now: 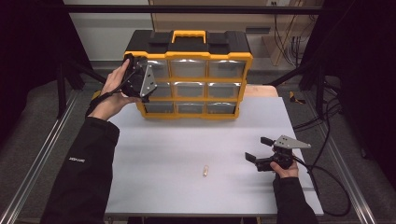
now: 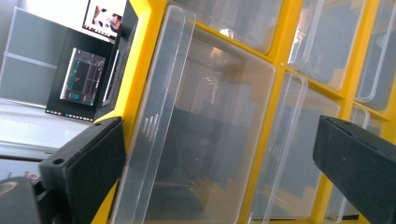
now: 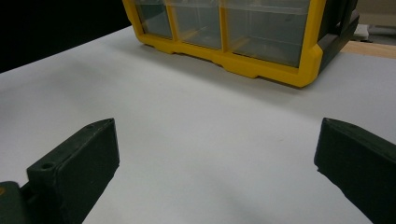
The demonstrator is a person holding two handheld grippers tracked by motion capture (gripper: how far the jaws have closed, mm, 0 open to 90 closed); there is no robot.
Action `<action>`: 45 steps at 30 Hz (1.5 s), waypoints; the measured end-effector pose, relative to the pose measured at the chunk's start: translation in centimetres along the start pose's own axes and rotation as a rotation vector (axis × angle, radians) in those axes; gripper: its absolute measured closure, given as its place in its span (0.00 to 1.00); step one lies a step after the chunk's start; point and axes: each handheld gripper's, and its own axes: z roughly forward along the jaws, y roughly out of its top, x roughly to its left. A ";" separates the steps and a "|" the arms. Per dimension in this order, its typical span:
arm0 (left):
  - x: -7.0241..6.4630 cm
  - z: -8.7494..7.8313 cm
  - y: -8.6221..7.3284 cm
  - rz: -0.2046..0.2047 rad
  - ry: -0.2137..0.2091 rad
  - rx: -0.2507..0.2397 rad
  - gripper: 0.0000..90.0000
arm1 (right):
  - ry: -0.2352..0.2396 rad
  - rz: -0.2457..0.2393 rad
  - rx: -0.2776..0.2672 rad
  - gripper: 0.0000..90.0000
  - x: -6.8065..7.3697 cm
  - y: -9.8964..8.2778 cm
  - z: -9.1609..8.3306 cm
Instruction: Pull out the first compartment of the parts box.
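A yellow and black organizer case (image 1: 189,86) with clear drawers stands upright at the back of the white table (image 1: 177,144). My left gripper (image 1: 145,84) is held at the case's left side, level with the upper drawers. In the left gripper view it (image 2: 219,177) is open, its jaws straddling one clear drawer front (image 2: 205,130) without closing on it. My right gripper (image 1: 258,149) rests low at the table's right, open and holding nothing. Ahead of the right gripper (image 3: 215,163) are bare table and the case's bottom row (image 3: 261,60). A small tan peg-like piece (image 1: 204,171) lies on the table in the front middle.
Cables (image 1: 327,172) trail off the table's right side. Metal rails (image 1: 37,163) run along both sides of the table. A wooden surface (image 1: 261,89) shows behind the case at the right. Monitors (image 2: 81,79) glow beyond the case in the left gripper view.
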 end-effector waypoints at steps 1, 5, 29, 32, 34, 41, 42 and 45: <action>0.0 0.0 0.0 0.009 0.006 0.002 0.04 | -0.001 0.000 0.001 0.01 0.0 0.0 0.0; -0.2 -0.1 0.0 0.053 0.035 0.017 0.10 | -0.002 0.000 0.000 0.01 0.0 0.0 0.0; -0.3 -0.5 -0.2 0.144 0.132 0.028 0.39 | -0.003 0.000 -0.001 0.01 0.0 0.0 0.0; -0.3 -0.6 -0.3 0.148 0.140 0.027 0.41 | -0.004 0.002 -0.002 0.01 0.0 0.0 0.0; -0.3 -0.6 -0.2 0.163 0.150 0.033 0.44 | -0.003 0.002 -0.002 0.01 0.0 0.0 0.0; -0.4 -0.6 -0.2 0.195 0.181 0.037 0.52 | -0.003 0.002 -0.003 0.01 0.0 0.0 0.0; -0.4 -0.6 -0.2 0.200 0.186 0.038 0.54 | -0.003 0.002 -0.003 0.01 0.0 0.0 0.0; -0.4 -0.7 -0.2 0.205 0.200 0.038 0.59 | -0.003 0.002 -0.003 0.01 0.0 0.0 -0.1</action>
